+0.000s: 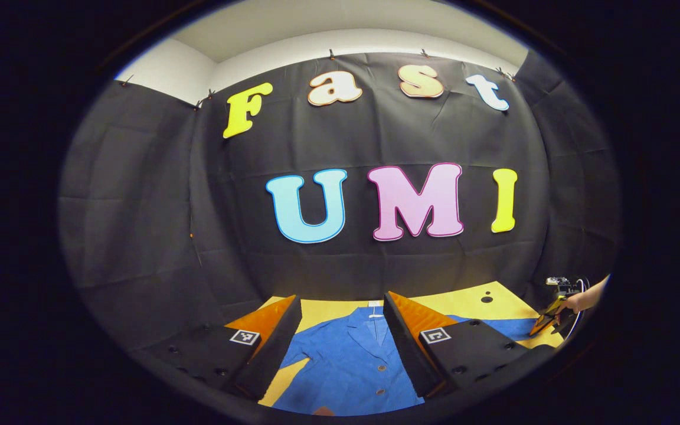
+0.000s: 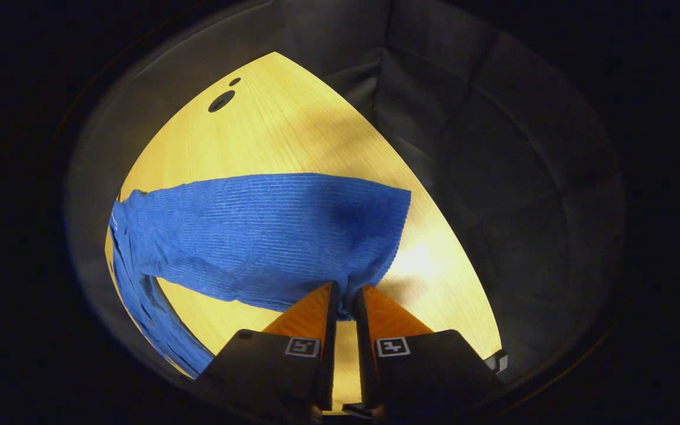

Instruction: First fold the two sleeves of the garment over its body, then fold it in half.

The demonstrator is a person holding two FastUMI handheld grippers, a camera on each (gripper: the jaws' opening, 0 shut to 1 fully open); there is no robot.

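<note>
The right tool (image 2: 345,298) is pinching the edge of the blue sleeve (image 2: 269,236) of the garment (image 1: 346,360) lying flat on the worktop (image 2: 269,130). The left tool (image 1: 340,330) is hovering spread over the collar. Best carrying the sleeve low across the body — keeping the cloth taut, not bunching.

black cloth (image 1: 139,206) is hanging as the booth's wall, clipped along its top edge below a white wall (image 1: 157,68) and ceiling (image 1: 340,20). a pale wooden tabletop (image 2: 281,130) is lying under bright light, glare showing near its right edge, with two dark round holes (image 2: 222,100) near its far corner.
</note>
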